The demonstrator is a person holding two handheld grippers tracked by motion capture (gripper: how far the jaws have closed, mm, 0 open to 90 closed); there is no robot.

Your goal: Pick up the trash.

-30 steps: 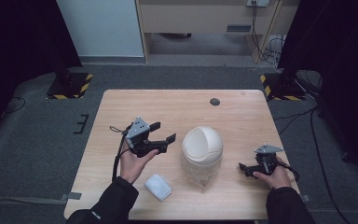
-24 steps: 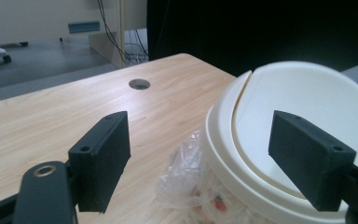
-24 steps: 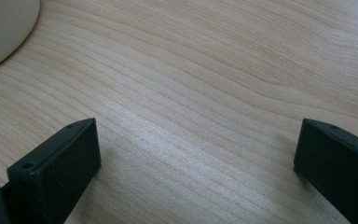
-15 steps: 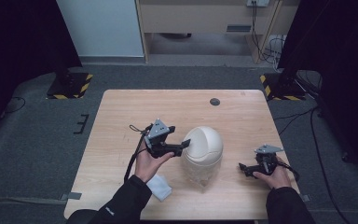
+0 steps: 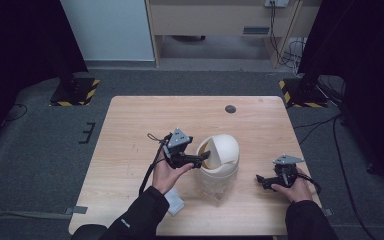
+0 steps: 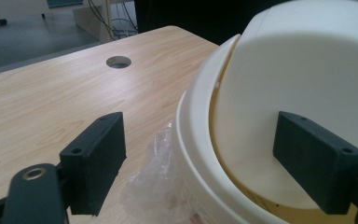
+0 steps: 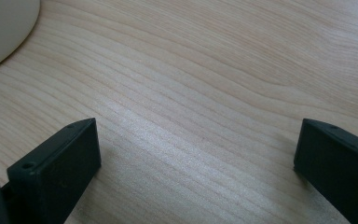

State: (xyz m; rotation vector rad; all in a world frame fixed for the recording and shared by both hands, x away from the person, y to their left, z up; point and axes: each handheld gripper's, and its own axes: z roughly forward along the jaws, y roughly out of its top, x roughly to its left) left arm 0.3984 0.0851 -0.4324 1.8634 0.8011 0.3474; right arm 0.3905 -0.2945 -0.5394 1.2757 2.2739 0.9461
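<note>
A small white bin [image 5: 221, 149] with a domed swing lid and a clear plastic liner [image 5: 218, 187] stands on the wooden table [image 5: 130, 130]. My left gripper [image 5: 203, 159] reaches it from the left, at the lid's opening. In the left gripper view the gripper [image 6: 200, 135] is open and its jaws have just been opening. The bin's rim [image 6: 191, 140] stands between them, one jaw lying against the tilted flap [image 6: 307, 84] and the other over the table. My right gripper [image 5: 261, 180] rests open on the table right of the bin, with bare wood between its jaws [image 7: 196, 140].
A white flat pack [image 5: 175, 202] lies by the left forearm near the front edge. A round hole [image 5: 230, 109] sits in the table's far side. The bin's edge [image 7: 2, 28] shows at the upper left of the right gripper view.
My left gripper has moved right, from beside the bin up to its lid, and the flap now stands tilted inward. The right hand has stayed put.
</note>
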